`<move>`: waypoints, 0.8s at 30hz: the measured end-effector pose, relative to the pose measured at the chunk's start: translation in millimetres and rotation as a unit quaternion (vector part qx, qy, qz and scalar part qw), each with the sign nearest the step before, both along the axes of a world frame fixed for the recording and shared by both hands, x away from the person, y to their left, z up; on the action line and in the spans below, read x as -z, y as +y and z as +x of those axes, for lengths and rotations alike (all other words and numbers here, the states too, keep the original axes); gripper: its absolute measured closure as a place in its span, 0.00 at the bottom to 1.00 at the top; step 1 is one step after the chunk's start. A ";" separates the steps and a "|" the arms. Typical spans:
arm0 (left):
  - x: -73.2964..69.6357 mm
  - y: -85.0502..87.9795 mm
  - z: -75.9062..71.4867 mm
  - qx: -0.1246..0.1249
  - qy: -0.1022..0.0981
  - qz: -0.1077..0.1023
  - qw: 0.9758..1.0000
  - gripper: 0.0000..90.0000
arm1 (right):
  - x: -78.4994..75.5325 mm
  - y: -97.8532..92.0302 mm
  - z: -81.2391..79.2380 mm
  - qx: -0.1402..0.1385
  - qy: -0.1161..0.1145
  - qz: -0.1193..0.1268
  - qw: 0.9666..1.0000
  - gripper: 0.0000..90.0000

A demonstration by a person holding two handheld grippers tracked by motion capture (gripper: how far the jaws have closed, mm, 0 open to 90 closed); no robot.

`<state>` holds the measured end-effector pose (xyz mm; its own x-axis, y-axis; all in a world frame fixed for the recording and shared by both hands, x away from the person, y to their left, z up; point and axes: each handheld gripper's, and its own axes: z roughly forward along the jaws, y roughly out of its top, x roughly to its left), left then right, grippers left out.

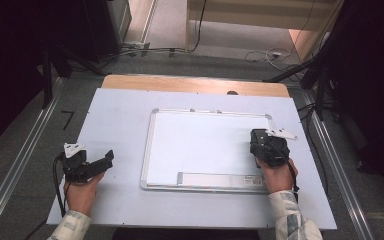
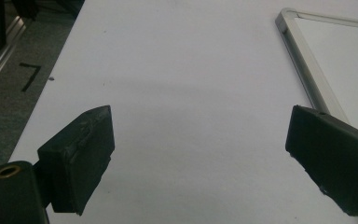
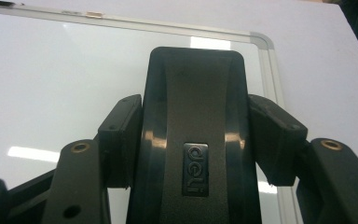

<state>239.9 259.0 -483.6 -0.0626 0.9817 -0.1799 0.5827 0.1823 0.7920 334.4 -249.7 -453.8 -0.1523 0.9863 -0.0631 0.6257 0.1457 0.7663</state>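
- My right gripper (image 3: 193,154) has its jaws pinching a black plastic whiteboard eraser (image 3: 193,116) by its two long sides; it sits between them, above the white aluminium-framed whiteboard (image 1: 200,145).
- My left gripper (image 2: 200,154) rests on the pale worktop (image 2: 177,70), jaws spread wide, holding nothing.
- To wipe well, I judge I should keep the eraser flat, press evenly, and stay inside the frame.

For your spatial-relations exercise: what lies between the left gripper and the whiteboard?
Nothing: the high view shows bare table between the left gripper and the whiteboard; the left gripper view agrees.
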 end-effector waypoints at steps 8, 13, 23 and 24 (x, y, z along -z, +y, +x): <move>0.0 -0.5 0.0 0.000 0.000 0.001 1.000 0.09 | 10.2 -19.0 1.5 0.025 0.009 0.006 1.000 0.42; 0.3 -2.2 1.1 0.001 0.001 0.003 1.000 0.09 | 18.1 -16.4 4.9 0.028 0.017 0.001 0.999 0.42; 0.3 0.0 0.1 0.000 0.001 0.001 1.000 0.09 | 32.2 -17.1 10.0 0.028 0.046 0.004 0.999 0.35; 0.3 0.0 0.0 0.000 0.001 0.001 1.000 0.09 | 32.3 -17.6 9.9 0.027 0.049 0.007 0.998 0.33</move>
